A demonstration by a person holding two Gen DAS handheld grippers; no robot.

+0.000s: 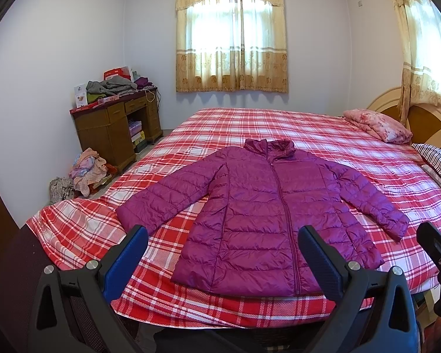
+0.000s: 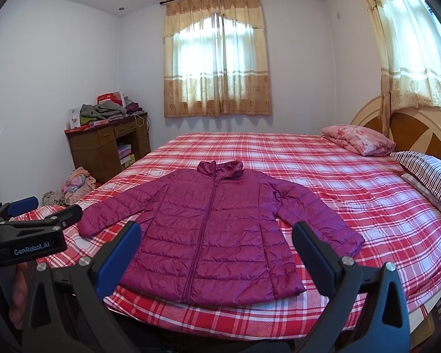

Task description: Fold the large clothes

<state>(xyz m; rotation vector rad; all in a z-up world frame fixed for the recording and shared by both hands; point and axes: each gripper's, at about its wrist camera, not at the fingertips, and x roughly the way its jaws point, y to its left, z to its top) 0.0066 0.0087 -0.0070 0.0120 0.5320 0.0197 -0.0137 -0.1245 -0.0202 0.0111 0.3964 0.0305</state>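
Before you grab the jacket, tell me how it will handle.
The jacket is quilted and puffy, so it is probably light for its size. It lies limp and flat on the bed, so lifted by one edge it would likely droop. Its shiny shell may slip between the fingers.

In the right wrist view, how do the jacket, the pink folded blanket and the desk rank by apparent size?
1. Jacket, clearly largest, though also nearest.
2. Desk.
3. Blanket.
Desk and blanket look close in size; both stand farther away, so their order is unsure.
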